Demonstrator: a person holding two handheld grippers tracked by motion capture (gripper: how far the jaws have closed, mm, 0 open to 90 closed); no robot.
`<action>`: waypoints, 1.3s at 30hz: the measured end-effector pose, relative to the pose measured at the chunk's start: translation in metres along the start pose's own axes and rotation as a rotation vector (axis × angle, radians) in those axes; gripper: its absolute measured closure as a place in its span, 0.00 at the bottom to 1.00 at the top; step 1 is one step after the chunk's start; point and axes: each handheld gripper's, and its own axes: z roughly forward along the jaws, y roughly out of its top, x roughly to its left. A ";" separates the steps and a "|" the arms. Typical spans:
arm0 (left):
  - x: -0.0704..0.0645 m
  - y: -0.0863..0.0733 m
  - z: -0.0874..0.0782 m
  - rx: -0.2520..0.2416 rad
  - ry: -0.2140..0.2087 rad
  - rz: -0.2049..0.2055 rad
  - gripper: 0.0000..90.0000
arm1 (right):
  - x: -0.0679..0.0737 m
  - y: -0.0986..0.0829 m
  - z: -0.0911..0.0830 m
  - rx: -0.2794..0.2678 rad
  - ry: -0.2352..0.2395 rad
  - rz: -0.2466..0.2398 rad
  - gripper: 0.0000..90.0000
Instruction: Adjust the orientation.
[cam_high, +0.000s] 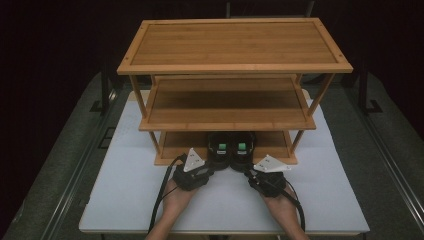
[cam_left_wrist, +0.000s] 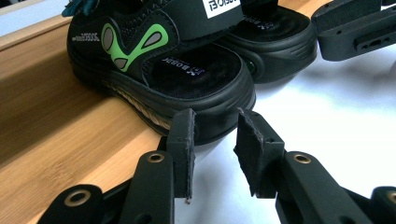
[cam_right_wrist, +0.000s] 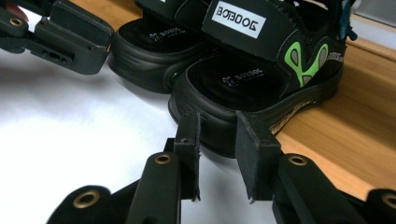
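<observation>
Two black sandals, left sandal (cam_high: 220, 149) and right sandal (cam_high: 242, 149), side by side on bottom shelf (cam_high: 172, 142) of wooden rack (cam_high: 235, 45), toes overhanging white surface (cam_high: 125, 190). Left hand-held gripper (cam_left_wrist: 215, 140) and right hand-held gripper (cam_right_wrist: 218, 142) part open at toes, gripping nothing.

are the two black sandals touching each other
Cannot tell. In the left gripper view the left sandal overlaps the right sandal, hiding any gap; the right gripper view shows them equally close at the toes.
</observation>
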 end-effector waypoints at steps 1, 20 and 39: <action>0.000 0.000 0.001 0.002 0.001 0.000 0.74 | -0.001 0.001 0.001 -0.001 -0.003 0.001 0.77; 0.008 0.006 0.013 0.014 0.040 0.001 0.73 | -0.009 0.007 0.016 -0.010 -0.029 0.020 0.77; 0.013 0.009 0.020 0.015 0.054 -0.030 0.73 | -0.014 0.011 0.025 -0.017 -0.057 0.028 0.77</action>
